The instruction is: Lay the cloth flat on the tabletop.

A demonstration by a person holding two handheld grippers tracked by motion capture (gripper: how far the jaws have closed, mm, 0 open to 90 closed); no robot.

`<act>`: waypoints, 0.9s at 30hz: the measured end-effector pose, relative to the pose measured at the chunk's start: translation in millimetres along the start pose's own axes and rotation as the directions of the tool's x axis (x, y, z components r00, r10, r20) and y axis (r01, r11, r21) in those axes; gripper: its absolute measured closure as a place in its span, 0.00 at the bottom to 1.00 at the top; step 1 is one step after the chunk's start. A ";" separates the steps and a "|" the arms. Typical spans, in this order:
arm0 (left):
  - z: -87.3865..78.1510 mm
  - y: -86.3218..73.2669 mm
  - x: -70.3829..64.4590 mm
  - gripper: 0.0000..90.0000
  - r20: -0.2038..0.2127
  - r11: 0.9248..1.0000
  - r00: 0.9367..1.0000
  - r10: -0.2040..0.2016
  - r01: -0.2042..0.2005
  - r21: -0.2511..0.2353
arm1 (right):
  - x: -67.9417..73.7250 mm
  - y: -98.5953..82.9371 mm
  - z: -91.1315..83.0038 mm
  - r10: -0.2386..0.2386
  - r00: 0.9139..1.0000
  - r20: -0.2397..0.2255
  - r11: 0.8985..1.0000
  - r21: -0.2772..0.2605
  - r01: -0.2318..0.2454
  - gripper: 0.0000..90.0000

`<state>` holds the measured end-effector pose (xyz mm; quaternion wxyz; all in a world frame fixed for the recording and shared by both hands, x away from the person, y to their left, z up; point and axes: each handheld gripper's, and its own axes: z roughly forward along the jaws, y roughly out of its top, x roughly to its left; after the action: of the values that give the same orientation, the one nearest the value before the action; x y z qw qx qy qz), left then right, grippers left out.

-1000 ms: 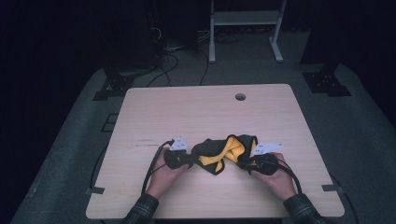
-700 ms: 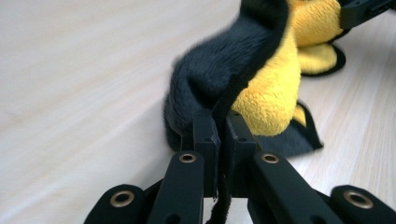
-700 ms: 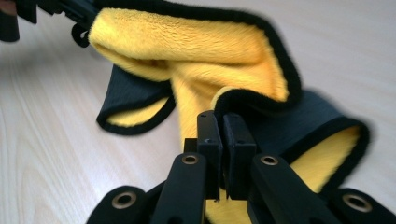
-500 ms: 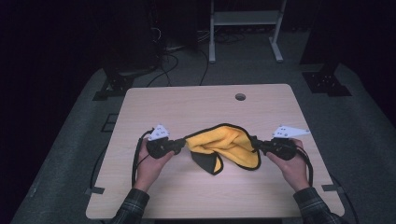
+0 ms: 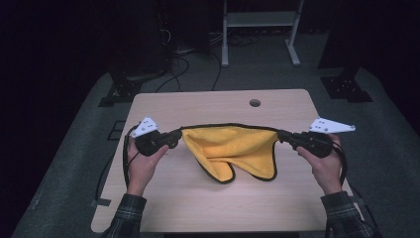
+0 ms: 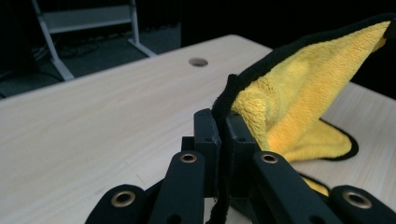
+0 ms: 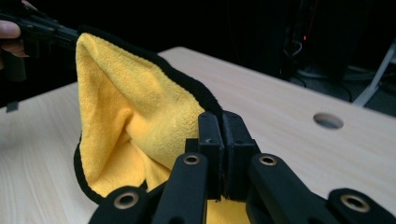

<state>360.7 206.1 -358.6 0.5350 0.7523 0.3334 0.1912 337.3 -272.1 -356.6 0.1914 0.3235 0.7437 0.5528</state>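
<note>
My left gripper (image 6: pixel 219 135) has its 2 black jaws pressed together on the black-bound edge of the yellow terry cloth with black piping (image 6: pixel 299 102); in the left gripper view the trim runs down between the pads. My right gripper (image 7: pixel 222 140) is clamped the same way on the opposite corner of the cloth (image 7: pixel 135 112), its 2 jaws closed flat against each other with the fabric between them.

In the high view the left gripper (image 5: pixel 173 137) and right gripper (image 5: pixel 283 137) hold the cloth (image 5: pixel 230 148) stretched between them above the table, top hem nearly taut, lower part sagging in 2 lobes whose bottoms touch the surface. I cannot tell how much fabric sits inside either clamp; the pads cover it. The cloth's far corner is cut off at the edge of the left gripper view.

The pile is short, looped and matte. The pale wood-grain laminate table (image 5: pixel 198 203) is rectangular with rounded corners and 1 round cable hole (image 5: pixel 255 103) near its far edge. Grey carpet, loose cables and a white metal frame (image 5: pixel 257 29) lie beyond; the room is dark.
</note>
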 end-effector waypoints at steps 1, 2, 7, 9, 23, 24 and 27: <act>-2.4 3.3 -0.3 0.95 -0.002 1.000 1.000 0.001 -0.001 -0.010 | 0.6 3.6 -2.3 -0.007 1.000 -0.001 1.000 -0.008 0.007 0.97; -4.7 6.6 -0.7 0.96 -0.003 1.000 1.000 0.004 -0.004 -0.019 | 1.5 7.3 -4.3 -0.020 1.000 0.000 1.000 -0.014 0.020 0.97; -15.3 22.0 -3.8 0.96 -0.005 0.998 1.000 0.010 -0.011 -0.060 | 7.0 26.0 -14.6 -0.064 0.998 -0.005 0.996 -0.057 0.064 0.97; -20.0 26.8 -5.1 0.96 -0.004 0.997 1.000 0.017 -0.018 -0.070 | 8.7 33.3 -19.5 -0.077 0.997 -0.007 0.994 -0.083 0.076 0.97; -65.6 50.6 -31.1 0.96 0.041 0.983 0.995 0.091 -0.083 -0.162 | 33.7 59.9 -61.7 -0.159 0.987 -0.022 0.970 -0.189 0.152 0.97; -70.4 51.0 -34.0 0.96 0.042 0.983 0.994 0.097 -0.089 -0.164 | 36.1 60.6 -64.4 -0.166 0.986 -0.024 0.968 -0.193 0.158 0.97; -85.9 51.8 -41.8 0.96 0.051 0.981 0.992 0.115 -0.106 -0.163 | 47.7 61.7 -76.0 -0.186 0.982 -0.035 0.965 -0.197 0.175 0.97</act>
<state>291.3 224.1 -276.9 0.5921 0.7297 0.2584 0.2240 270.9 -281.1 -270.8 0.2516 0.2197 0.7178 0.6109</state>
